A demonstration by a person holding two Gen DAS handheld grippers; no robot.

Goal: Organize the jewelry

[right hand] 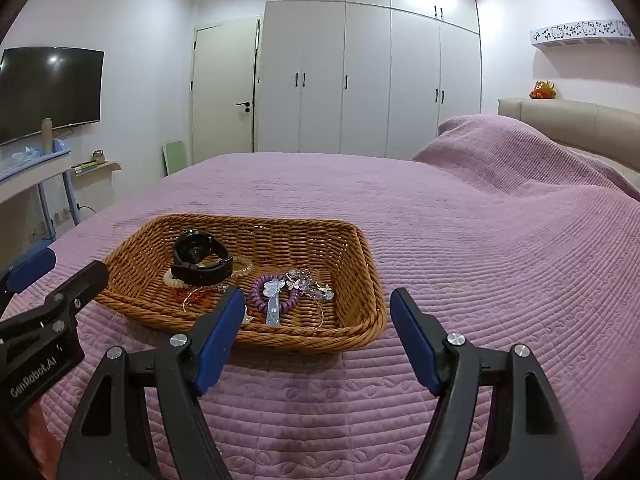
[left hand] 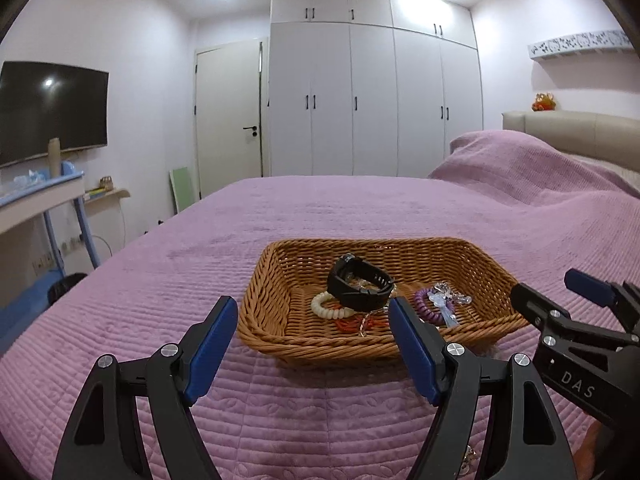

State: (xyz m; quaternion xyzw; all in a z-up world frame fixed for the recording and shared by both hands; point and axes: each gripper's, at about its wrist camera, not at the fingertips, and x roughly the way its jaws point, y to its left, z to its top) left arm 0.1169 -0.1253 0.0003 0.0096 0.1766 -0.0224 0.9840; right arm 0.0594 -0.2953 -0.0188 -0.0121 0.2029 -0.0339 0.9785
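A wicker basket (left hand: 280, 276) stands on the purple bedspread (left hand: 160, 280), and every place here is told from this basket.

To the left of the basket, and nearer to the camera, the left gripper (left hand: 312, 344) hangs above the bedspread. Its two blue pads stand wide apart and nothing is between them; one pad is in front of the basket's left corner, the other in front of its near rim.

Inside the basket, toward its left part, a black watch (left hand: 356, 284) rests on top of a cream bead bracelet (left hand: 328, 307). At the near wall of the basket lies a small red-orange piece (left hand: 352, 325); it is too tangled to say what it is. In the right part of the basket a purple coil bracelet (left hand: 424, 300) lies with a pale ribbon ornament (left hand: 444, 308) across it, and just beside them is a clear crystal piece (right hand: 308, 282).

To the right of the basket, also nearer to the camera, is the right gripper (right hand: 318, 336). Its pads are spread wide too, with nothing between them; its left pad is in front of the basket's near rim and its right pad is just past the basket's right corner, over the bedspread.
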